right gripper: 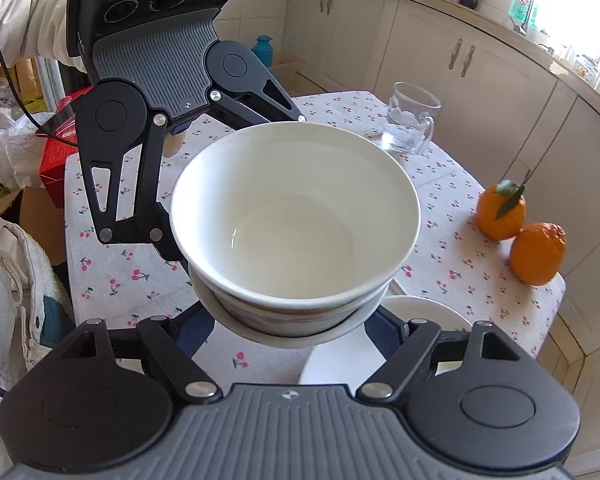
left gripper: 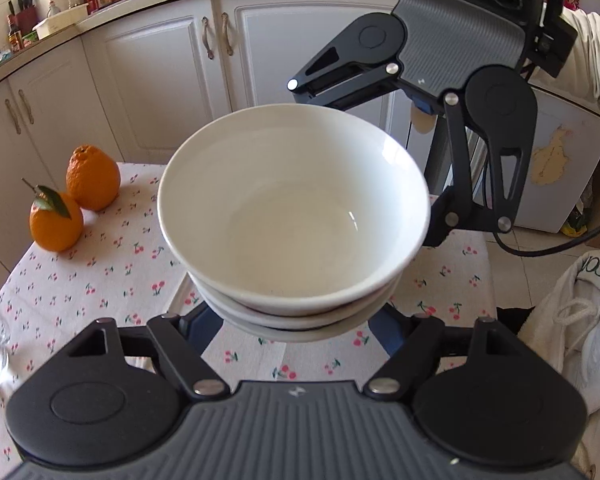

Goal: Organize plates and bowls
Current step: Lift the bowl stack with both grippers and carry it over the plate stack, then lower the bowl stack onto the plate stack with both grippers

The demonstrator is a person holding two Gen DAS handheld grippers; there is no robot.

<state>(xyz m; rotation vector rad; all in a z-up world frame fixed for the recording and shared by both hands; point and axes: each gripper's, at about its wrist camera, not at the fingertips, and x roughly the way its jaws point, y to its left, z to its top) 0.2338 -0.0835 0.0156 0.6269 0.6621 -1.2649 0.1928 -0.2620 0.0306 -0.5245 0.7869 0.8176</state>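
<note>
The stack of white bowls (left gripper: 296, 216) holds nothing in its top bowl; the inside is bare, glossy and clean. In the left wrist view 3 nested rims can be counted, the top bowl deep and wide, the 2 below showing only as thin lips. In the right wrist view the lower bowls show a faint reddish band on the outer wall.

The stack hangs above the table with the cherry-print cloth (left gripper: 100, 280), carried between both tools. The left gripper (left gripper: 296, 332) has its 2 blue fingers spread around the base of the stack at 6 o'clock and pressed against the lower bowls. The right gripper (right gripper: 292, 336) clamps the same stack from the opposite side, its fingers likewise pinching the lower bowls; in the left wrist view it appears at 2 o'clock of the bowls.

A clear glass mug (right gripper: 410, 124) stands on the cloth at 1 o'clock of the stack in the right wrist view; whether it holds any liquid cannot be told. 1 white plate (right gripper: 420, 312) lies flat on the cloth under the right gripper, at 5 o'clock of the stack, with nothing on its visible part. 2 oranges (left gripper: 74, 196) sit touching each other near the table edge, 1 with a green leaf.
</note>
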